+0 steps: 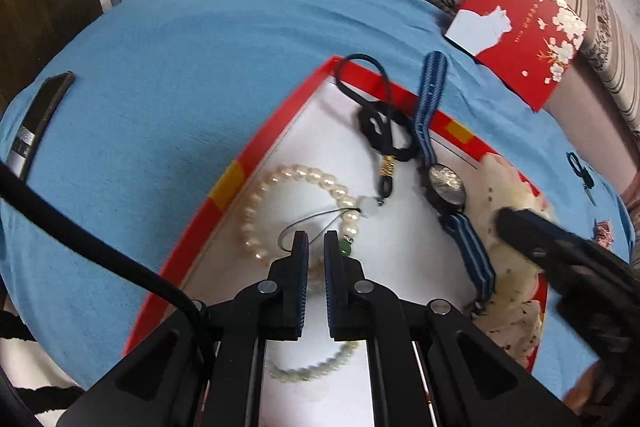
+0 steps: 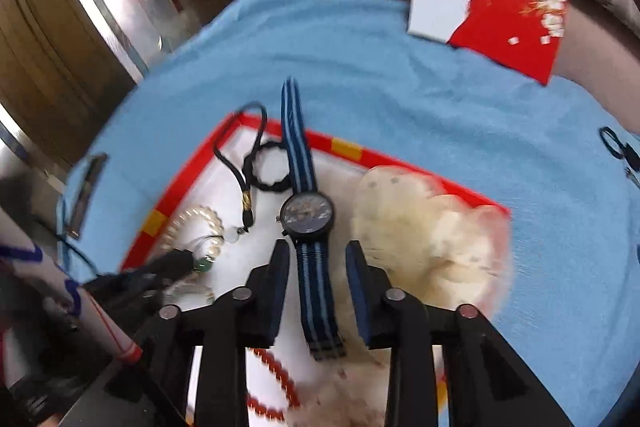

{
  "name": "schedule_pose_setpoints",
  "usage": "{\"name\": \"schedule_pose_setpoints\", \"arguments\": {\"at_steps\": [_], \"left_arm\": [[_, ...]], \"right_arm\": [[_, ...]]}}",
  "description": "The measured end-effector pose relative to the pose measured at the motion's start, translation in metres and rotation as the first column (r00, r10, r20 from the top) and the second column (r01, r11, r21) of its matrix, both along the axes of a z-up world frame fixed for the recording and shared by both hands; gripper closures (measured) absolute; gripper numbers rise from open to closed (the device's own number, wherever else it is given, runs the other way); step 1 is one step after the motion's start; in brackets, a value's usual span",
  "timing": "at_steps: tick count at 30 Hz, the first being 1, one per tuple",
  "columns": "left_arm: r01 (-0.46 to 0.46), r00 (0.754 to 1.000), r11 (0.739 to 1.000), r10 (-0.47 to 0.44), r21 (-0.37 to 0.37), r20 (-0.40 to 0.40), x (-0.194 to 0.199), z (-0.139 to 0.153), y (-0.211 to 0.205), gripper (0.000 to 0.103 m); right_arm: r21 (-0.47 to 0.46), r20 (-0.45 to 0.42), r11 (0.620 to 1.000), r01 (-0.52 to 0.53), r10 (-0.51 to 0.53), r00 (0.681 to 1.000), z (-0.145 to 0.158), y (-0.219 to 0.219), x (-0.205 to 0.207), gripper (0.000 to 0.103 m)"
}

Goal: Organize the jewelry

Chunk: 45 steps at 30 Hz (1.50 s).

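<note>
A red-rimmed box tray (image 1: 256,155) with a white floor lies on the blue cloth. In it are a pearl bracelet (image 1: 256,203), a black cord necklace with a pale bead (image 1: 384,131), a second pearl strand (image 1: 316,367) and a watch with a blue striped strap (image 1: 446,183). My left gripper (image 1: 316,241) hangs over the pearl bracelet, jaws a narrow gap apart with a thin wire loop between them. My right gripper (image 2: 318,253) is open, its fingers on either side of the watch strap (image 2: 316,291) just below the watch face (image 2: 308,215). A red bead strand (image 2: 276,375) lies under it.
A cream fluffy cloth (image 2: 432,239) fills the tray's right side. The red box lid (image 1: 524,23) with white blossoms lies at the back right. A black phone (image 1: 38,119) lies on the cloth at left. Small scissors (image 1: 580,171) lie at the right. Clothes are piled behind.
</note>
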State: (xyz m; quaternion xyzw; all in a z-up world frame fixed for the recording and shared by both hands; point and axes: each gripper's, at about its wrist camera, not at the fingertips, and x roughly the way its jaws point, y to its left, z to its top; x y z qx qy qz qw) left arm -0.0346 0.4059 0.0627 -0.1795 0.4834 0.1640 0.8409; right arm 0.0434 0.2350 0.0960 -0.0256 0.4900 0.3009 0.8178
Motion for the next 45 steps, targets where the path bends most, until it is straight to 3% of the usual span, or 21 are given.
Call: {"name": "schedule_pose_setpoints", "arguments": {"at_steps": [2, 6, 10, 12, 14, 17, 20, 22, 24, 29, 33, 35, 36, 37, 40, 41, 44, 45], "left_arm": [[0.007, 1.000, 0.998, -0.007, 0.055, -0.014, 0.002, 0.000, -0.006, 0.097], [-0.016, 1.000, 0.998, 0.017, 0.057, -0.024, 0.008, -0.008, -0.002, 0.097], [-0.011, 1.000, 0.993, 0.011, 0.113, 0.002, 0.023, -0.009, -0.009, 0.097], [-0.020, 1.000, 0.992, 0.019, 0.126, 0.015, 0.032, -0.010, -0.011, 0.097], [-0.040, 0.999, 0.997, 0.037, 0.072, 0.038, 0.040, -0.009, -0.011, 0.097], [-0.051, 0.996, 0.999, 0.051, 0.003, 0.073, 0.036, -0.002, -0.013, 0.097], [-0.019, 0.990, 0.999, 0.015, 0.026, 0.138, 0.025, 0.020, -0.030, 0.088], [0.001, 0.984, 0.998, -0.010, 0.055, 0.175, 0.013, 0.032, -0.040, 0.071], [0.004, 0.977, 0.996, -0.023, 0.089, 0.210, 0.000, 0.040, -0.048, 0.060], [-0.007, 0.976, 0.997, -0.010, 0.081, 0.216, -0.016, 0.044, -0.060, 0.060], [0.010, 0.987, 0.995, -0.025, 0.096, 0.162, -0.032, 0.056, -0.087, 0.060], [0.121, 0.980, 0.992, -0.124, 0.033, 0.153, -0.045, 0.078, -0.128, 0.060], [0.177, 0.972, 0.984, -0.179, 0.025, 0.154, -0.050, 0.088, -0.145, 0.060], [0.274, 0.948, 0.961, -0.275, 0.030, 0.162, -0.058, 0.106, -0.175, 0.060], [0.508, 0.836, 0.859, -0.511, 0.072, 0.197, -0.088, 0.162, -0.257, 0.057], [0.586, 0.784, 0.808, -0.584, 0.059, 0.212, -0.099, 0.183, -0.283, 0.055], [0.711, 0.679, 0.703, -0.697, 0.032, 0.232, -0.123, 0.228, -0.337, 0.053], [0.729, 0.659, 0.684, -0.713, 0.027, 0.238, -0.128, 0.237, -0.347, 0.053]], "right_arm": [[0.027, 0.000, 0.999, 0.028, -0.028, 1.000, 0.009, -0.019, -0.003, 0.068], [0.067, 0.003, 0.994, 0.082, -0.082, 0.997, 0.020, -0.060, -0.017, 0.068], [0.062, 0.033, 0.988, 0.138, -0.140, 0.990, 0.028, -0.103, -0.036, 0.068], [0.027, 0.073, 0.983, 0.183, -0.185, 0.980, 0.028, -0.132, -0.045, 0.058], [0.003, 0.088, 0.971, 0.240, -0.239, 0.967, 0.025, -0.161, -0.054, 0.051], [-0.053, 0.075, 0.945, 0.324, -0.319, 0.945, 0.010, -0.209, -0.062, 0.050], [-0.124, 0.066, 0.914, 0.386, -0.381, 0.922, -0.009, -0.248, -0.072, 0.050], [-0.115, 0.033, 0.901, 0.417, -0.416, 0.909, -0.017, -0.271, -0.081, 0.050], [-0.109, 0.017, 0.891, 0.441, -0.442, 0.897, -0.022, -0.288, -0.090, 0.050], [-0.116, 0.014, 0.877, 0.467, -0.469, 0.883, -0.033, -0.309, -0.103, 0.050], [-0.105, 0.010, 0.865, 0.491, -0.492, 0.870, -0.033, -0.327, -0.109, 0.050], [-0.105, 0.017, 0.859, 0.500, -0.501, 0.865, -0.032, -0.337, -0.109, 0.050], [-0.108, 0.021, 0.856, 0.506, -0.507, 0.862, -0.031, -0.343, -0.110, 0.050], [-0.109, 0.023, 0.853, 0.510, -0.511, 0.859, -0.031, -0.348, -0.110, 0.050], [-0.113, 0.014, 0.845, 0.523, -0.525, 0.851, -0.033, -0.358, -0.109, 0.050], [-0.114, 0.006, 0.844, 0.525, -0.528, 0.849, -0.034, -0.361, -0.109, 0.050], [-0.135, -0.010, 0.837, 0.530, -0.536, 0.844, -0.041, -0.369, -0.109, 0.050], [-0.143, -0.014, 0.835, 0.531, -0.538, 0.843, -0.044, -0.372, -0.109, 0.050]]}}
